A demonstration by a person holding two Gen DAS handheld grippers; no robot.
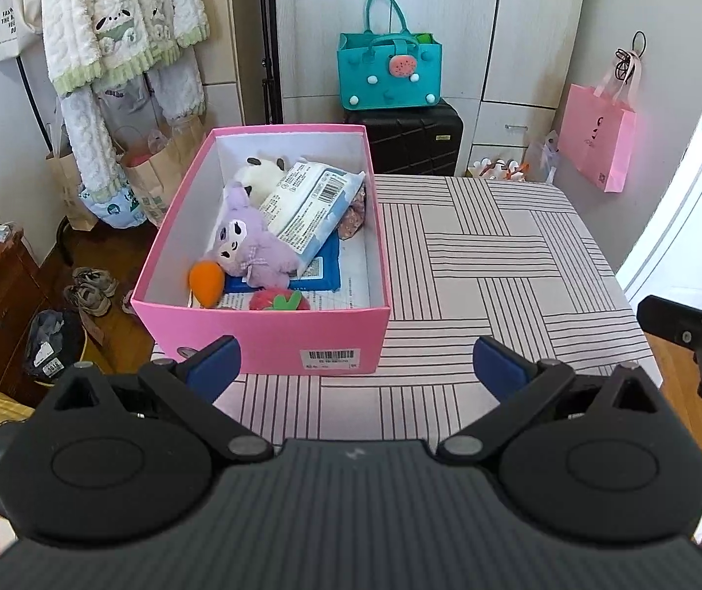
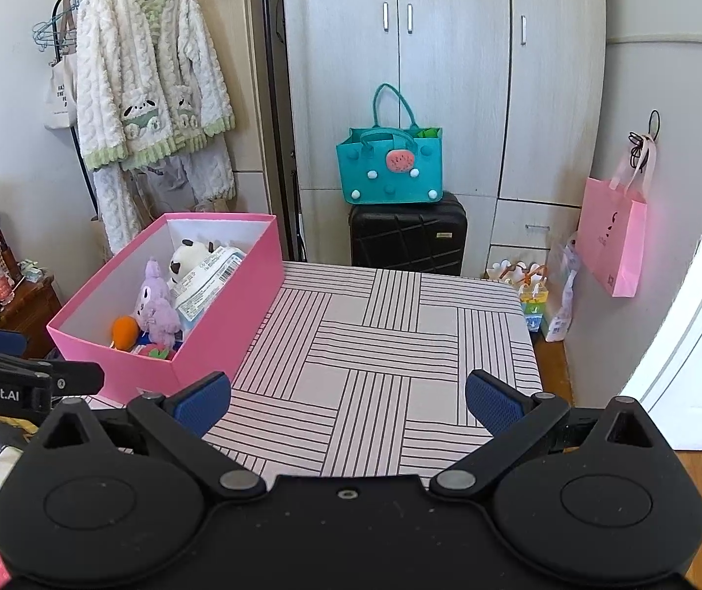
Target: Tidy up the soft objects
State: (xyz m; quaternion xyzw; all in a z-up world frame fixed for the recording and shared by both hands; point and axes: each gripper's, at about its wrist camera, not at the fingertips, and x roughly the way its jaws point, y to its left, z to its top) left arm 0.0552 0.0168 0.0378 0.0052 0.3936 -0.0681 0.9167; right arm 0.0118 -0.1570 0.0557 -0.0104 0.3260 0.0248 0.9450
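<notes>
**On the striped table: soft toys boxed, both claws idle**

Inside the pink box, at the table's left side, sitting piled together: purple plush bunny, orange plush carrot, red plush strawberry, white-and-black plush at the far end, and a wipes pack leaning across the pile over something blue and flat. Looking, as a judgement, close to finished, with nothing soft showing loose on the striped tablecloth.

Hovering short of the box's near wall, left gripper spread wide, holding nothing. Hanging over bare cloth to the right, right gripper likewise gaping, gripping nothing.

Risking, from here: nudging the box toward the table's left edge, which it is already sitting near, if the left claw pushes forward low against the near wall. Risking also dragging the leaning wipes pack off the pile, or hooking the bunny out, if reaching in carelessly. Possibly clashing the two claws, each showing at the margin of the other's view.

Showing only from the left wrist: the box floor, printed paper lining it, a patterned cloth item tucked by the right wall, shoes on the floor. Showing only from the right wrist: the box's outer right wall, the whole white robe on its rack, wardrobe doors above the teal felt bag and black suitcase.
</notes>
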